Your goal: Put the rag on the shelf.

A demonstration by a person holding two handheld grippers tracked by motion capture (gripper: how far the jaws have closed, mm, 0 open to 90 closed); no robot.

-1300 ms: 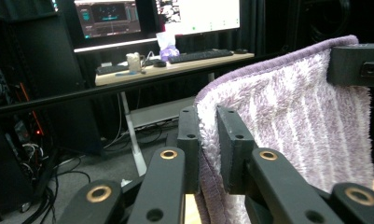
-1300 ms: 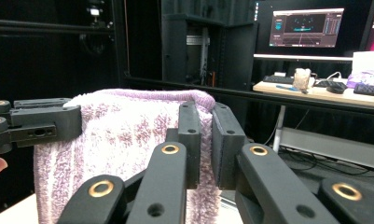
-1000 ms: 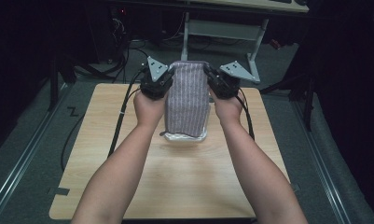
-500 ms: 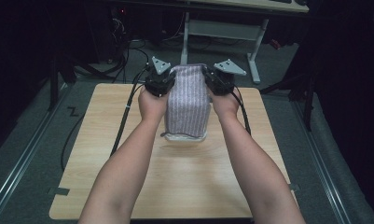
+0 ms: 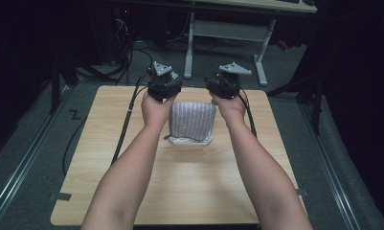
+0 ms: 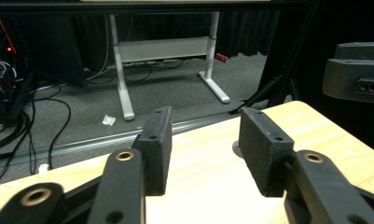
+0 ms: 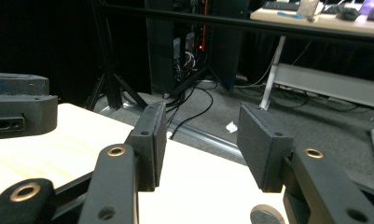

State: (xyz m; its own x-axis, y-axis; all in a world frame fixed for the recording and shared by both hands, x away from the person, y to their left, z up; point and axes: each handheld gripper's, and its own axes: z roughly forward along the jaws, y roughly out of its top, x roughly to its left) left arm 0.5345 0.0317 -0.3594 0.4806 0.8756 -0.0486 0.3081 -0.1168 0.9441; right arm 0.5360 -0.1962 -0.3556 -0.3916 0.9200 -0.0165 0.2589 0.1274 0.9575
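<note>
Grey carpet [image 5: 46,143], white-legged desk [image 5: 228,28], dark surroundings

You will find no readable text, label, brand or number anywhere here. The folded grey striped cloth [image 5: 192,120] carries only its woven stripes, and the pale wooden counter [image 5: 180,191] is bare of any marking. A dark zigzag mark on the grey floor [image 5: 75,114] beside the counter looks like tape, not a letter you can read.
</note>
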